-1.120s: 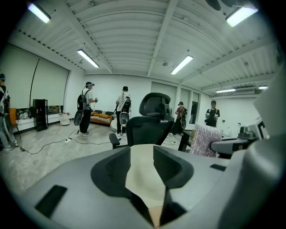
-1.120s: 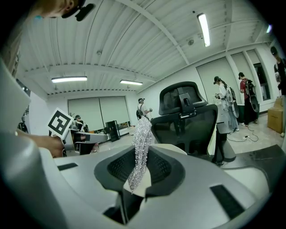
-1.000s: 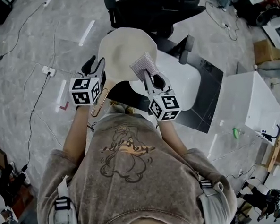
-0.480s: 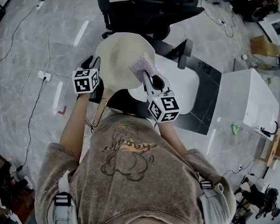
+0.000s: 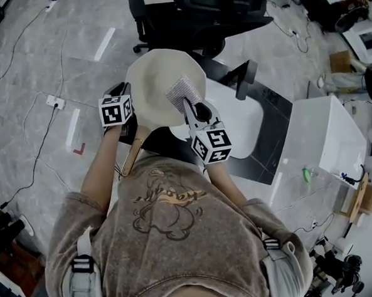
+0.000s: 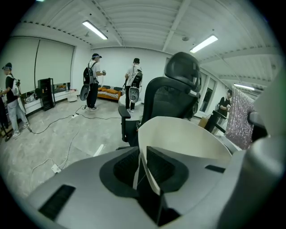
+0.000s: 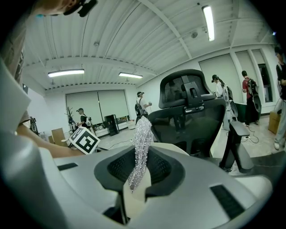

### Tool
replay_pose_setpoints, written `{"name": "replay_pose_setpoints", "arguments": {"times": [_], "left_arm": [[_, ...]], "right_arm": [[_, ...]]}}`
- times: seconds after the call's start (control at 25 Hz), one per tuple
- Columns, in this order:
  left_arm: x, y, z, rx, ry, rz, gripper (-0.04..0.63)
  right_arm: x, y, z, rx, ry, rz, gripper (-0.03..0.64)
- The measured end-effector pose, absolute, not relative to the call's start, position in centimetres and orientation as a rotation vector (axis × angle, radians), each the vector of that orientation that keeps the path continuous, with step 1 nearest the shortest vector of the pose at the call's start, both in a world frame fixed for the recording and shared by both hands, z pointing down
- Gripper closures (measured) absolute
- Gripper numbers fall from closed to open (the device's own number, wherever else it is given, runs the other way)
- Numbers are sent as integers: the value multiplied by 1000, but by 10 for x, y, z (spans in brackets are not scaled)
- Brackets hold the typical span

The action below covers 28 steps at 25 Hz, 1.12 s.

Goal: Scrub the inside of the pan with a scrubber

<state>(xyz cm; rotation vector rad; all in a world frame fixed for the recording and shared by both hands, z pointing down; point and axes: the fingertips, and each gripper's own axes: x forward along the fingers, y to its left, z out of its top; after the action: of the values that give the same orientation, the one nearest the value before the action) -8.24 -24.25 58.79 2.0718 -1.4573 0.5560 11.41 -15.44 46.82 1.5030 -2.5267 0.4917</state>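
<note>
A cream pan [image 5: 158, 77] with a wooden handle [image 5: 133, 153] is held out in front of me over the edge of a white table [image 5: 237, 119]. My left gripper [image 5: 125, 92] sits at the pan's left rim. In the left gripper view the thin pan wall [image 6: 183, 134] runs between the jaws of that gripper [image 6: 144, 156]; they have just been closing and press on it. My right gripper [image 5: 191, 102] is shut on a silvery mesh scrubber [image 5: 183, 88], which hangs over the pan's right side. The scrubber [image 7: 142, 143] stands upright between its jaws [image 7: 139, 165].
A black office chair [image 5: 196, 12] stands just beyond the pan. A white cabinet [image 5: 326, 136] is at the right. Cables and a socket strip [image 5: 55, 101] lie on the grey floor at the left. Several people [image 6: 94, 80] stand far off in the room.
The left gripper has moved up the picture from beside the handle to the pan's left rim, and its jaws have closed there. The right gripper with the scrubber has shifted slightly left.
</note>
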Motion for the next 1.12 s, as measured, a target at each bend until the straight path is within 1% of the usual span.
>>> {"name": "replay_pose_setpoints", "arguments": {"times": [0.4,0.72,0.92,1.12], "left_arm": [[-81,-243,593,2020,-1477,555,545],[-81,-243,594,1999,-1456,537,546],[-81,-243,594,1997,-1457,527,546],[-81,-244,594,2005,-1462,538,548]], "right_arm": [[61,-201,500,1229,-2552,410,538],[11,-236,543,983,-2493,343,538],[-3,-240,573,861,-2434,305,538],[-14,-245,583,810,-2417,233,538]]}}
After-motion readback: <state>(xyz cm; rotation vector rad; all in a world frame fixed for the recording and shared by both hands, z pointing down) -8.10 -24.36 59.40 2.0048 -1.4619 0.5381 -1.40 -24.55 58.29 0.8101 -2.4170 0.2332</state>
